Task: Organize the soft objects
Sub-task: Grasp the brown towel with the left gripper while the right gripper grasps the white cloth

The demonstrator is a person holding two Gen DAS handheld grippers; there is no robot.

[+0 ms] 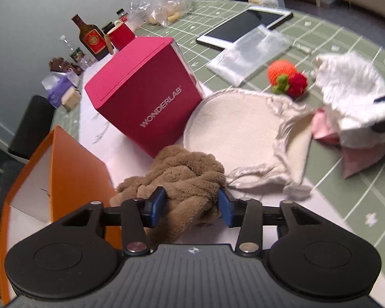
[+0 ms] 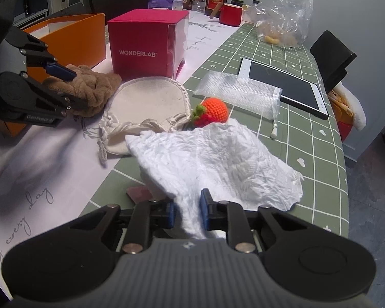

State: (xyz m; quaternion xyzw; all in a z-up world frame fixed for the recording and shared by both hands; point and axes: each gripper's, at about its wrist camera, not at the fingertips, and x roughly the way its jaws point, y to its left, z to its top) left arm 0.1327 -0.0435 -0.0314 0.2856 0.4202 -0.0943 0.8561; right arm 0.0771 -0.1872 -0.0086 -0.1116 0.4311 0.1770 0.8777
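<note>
My left gripper (image 1: 191, 204) is shut on a brown plush braided toy (image 1: 182, 174), which rests on the table beside the orange box (image 1: 64, 169); the toy also shows in the right wrist view (image 2: 95, 89). My right gripper (image 2: 187, 214) is shut on a crumpled white cloth (image 2: 218, 159) and holds it over a pink cloth (image 2: 138, 193). A cream drawstring pouch (image 1: 233, 128) lies in the middle. A crocheted orange and red fruit toy (image 2: 213, 110) sits behind the white cloth.
A magenta WONDERLAB box (image 1: 146, 92) stands behind the pouch. A tablet (image 2: 285, 87) and a clear mesh bag (image 2: 238, 92) lie on the green checked tablecloth (image 2: 308, 138). Bottles, a red mug (image 2: 229, 14), a tissue pack and a plastic bag (image 2: 285, 18) crowd the far end.
</note>
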